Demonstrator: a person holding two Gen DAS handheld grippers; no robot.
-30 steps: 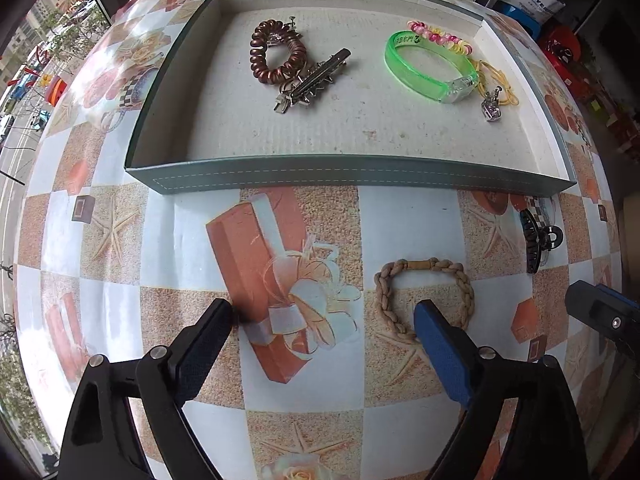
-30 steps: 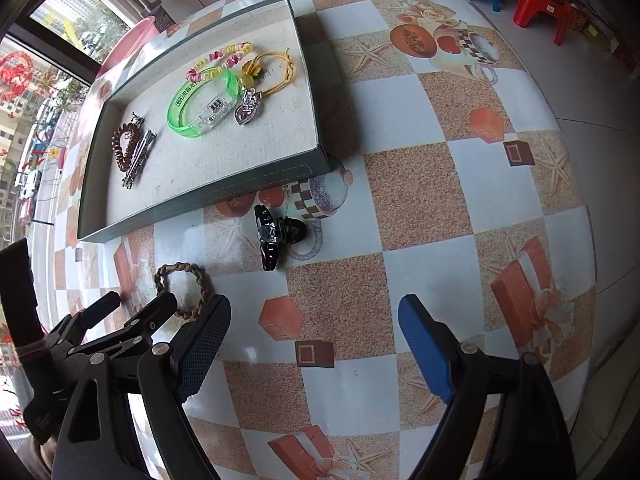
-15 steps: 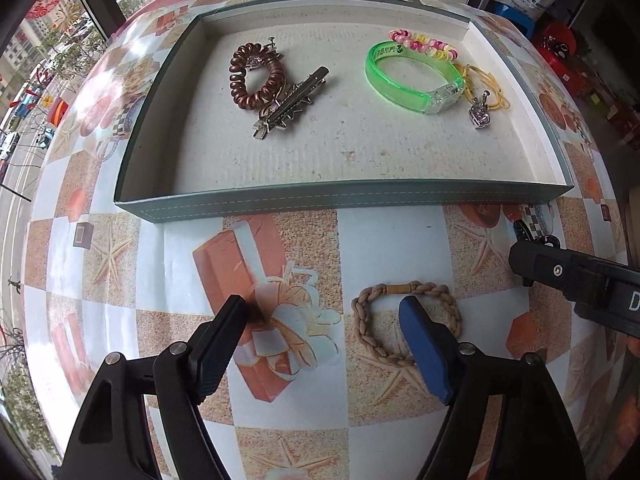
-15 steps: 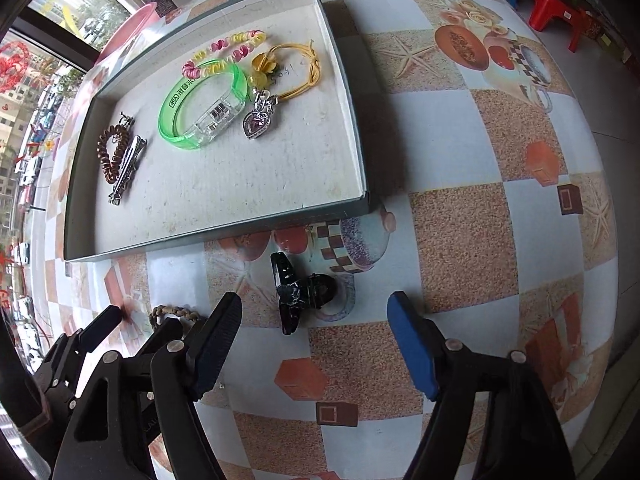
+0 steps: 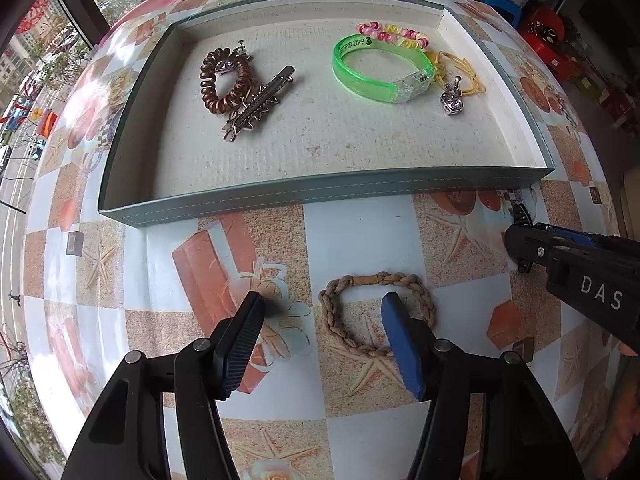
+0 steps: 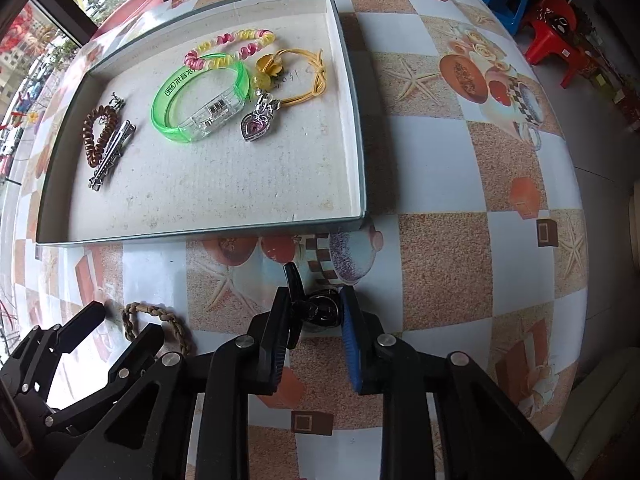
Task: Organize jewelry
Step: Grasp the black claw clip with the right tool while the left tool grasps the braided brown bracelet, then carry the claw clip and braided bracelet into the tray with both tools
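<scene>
Checkered tiles printed with starfish, gift boxes and cups cover the worktop (image 6: 440, 184) under both our grippers. Nearest us, our right gripper (image 6: 316, 320) has its fingers (image 6: 276, 344) drawn close together around the black claw hair clip (image 6: 316, 310), the dark pad and the blue pad pressing its two sides while it sits on the worktop just in front of the tray's near right corner. Our left gripper (image 5: 320, 332) hangs with its fingers (image 5: 402, 344) spread wide and holding nothing; the blue finger sits over the braided tan bracelet (image 5: 376, 312), which lies flat on the worktop, and the black finger is over the printed gift box beside it. Farther off lies the shallow grey-green tray (image 5: 320, 196). Inside it, at the left, a brown spiral hair tie (image 5: 220, 80) touches a silver hair clip (image 5: 260, 102). At the right rest a green translucent bangle (image 5: 372, 74), a pink-and-yellow coil band (image 5: 394, 34), a yellow cord bracelet (image 5: 460, 70) and a heart pendant (image 5: 452, 100), clustered together.
</scene>
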